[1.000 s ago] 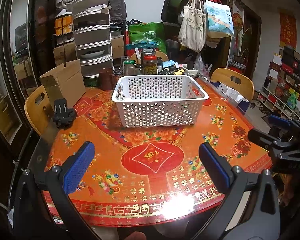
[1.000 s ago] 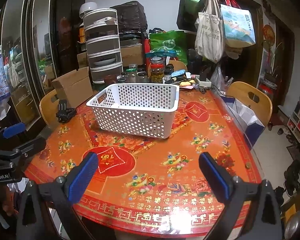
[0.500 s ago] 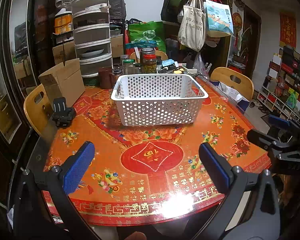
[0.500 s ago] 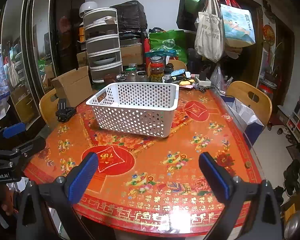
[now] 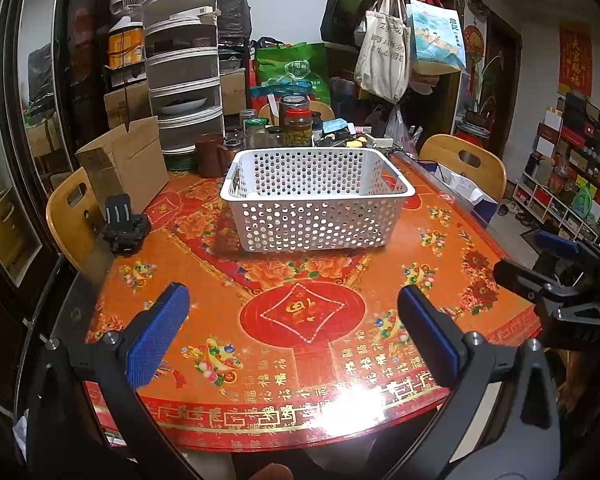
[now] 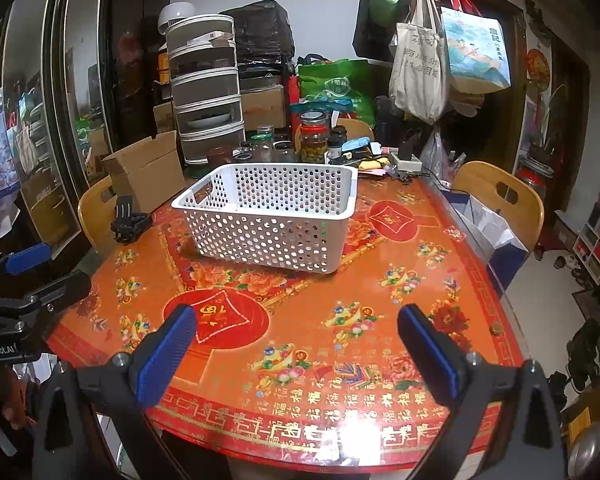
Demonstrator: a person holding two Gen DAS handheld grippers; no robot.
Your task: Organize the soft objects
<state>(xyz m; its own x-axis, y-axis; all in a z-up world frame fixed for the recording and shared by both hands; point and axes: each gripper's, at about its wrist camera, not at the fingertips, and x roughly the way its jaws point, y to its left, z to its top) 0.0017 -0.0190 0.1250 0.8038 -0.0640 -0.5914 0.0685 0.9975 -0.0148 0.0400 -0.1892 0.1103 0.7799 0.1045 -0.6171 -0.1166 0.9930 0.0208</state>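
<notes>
A white perforated plastic basket (image 5: 320,200) stands on the red patterned round table (image 5: 300,320), beyond the middle; it also shows in the right wrist view (image 6: 268,220). I see no soft object on the table or in the basket. My left gripper (image 5: 292,332) is open and empty over the table's near edge. My right gripper (image 6: 296,348) is open and empty, also over the near edge, to the right of the left one. Each gripper shows at the other view's side edge.
A black camera mount (image 5: 124,228) lies at the table's left edge. An open cardboard box (image 5: 128,164), jars (image 5: 296,120) and stacked containers (image 5: 184,80) crowd the far side. Wooden chairs (image 5: 464,164) stand around the table. Bags (image 5: 384,56) hang behind.
Both views have shifted very slightly; the basket sits a touch higher in each. Both grippers stay open and empty.
</notes>
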